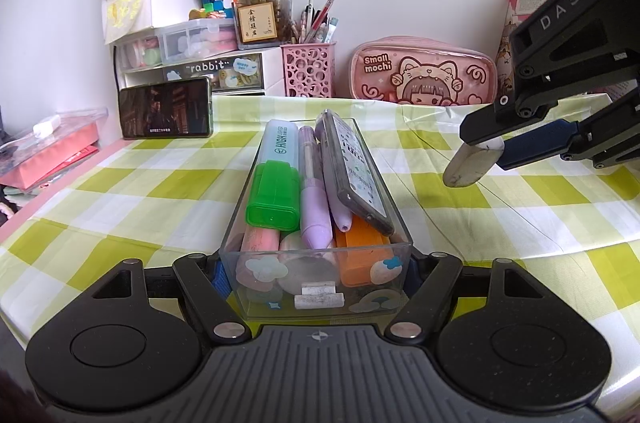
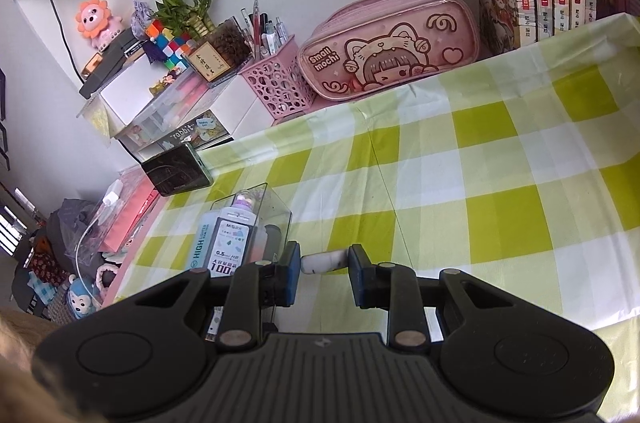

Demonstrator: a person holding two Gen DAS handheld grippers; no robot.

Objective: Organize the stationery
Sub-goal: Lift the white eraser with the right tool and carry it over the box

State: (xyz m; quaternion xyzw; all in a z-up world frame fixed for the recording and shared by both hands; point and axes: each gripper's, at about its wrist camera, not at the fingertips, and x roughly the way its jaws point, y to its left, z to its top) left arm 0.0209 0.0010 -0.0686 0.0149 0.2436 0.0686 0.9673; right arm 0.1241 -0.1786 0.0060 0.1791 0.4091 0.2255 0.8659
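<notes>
Eraser (image 1: 472, 163) pinched in right tool (image 1: 494, 153) — left tool (image 1: 316, 275) clamped on clear box (image 1: 316, 287).

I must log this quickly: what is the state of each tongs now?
Left tongs: closed on the clear stationery box.
Right tongs: closed on a worn white eraser, held above the checked tablecloth.

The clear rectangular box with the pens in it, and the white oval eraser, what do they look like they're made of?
The clear rectangular box looks like rigid glossy plastic, possibly acrylic: the markers show through its straight, sharp-edged walls, which carry cloud stickers. The white oval eraser, clamped in the right gripper, looks like matte rubber or vinyl: a dull, rounded surface with grey smudges.
</notes>
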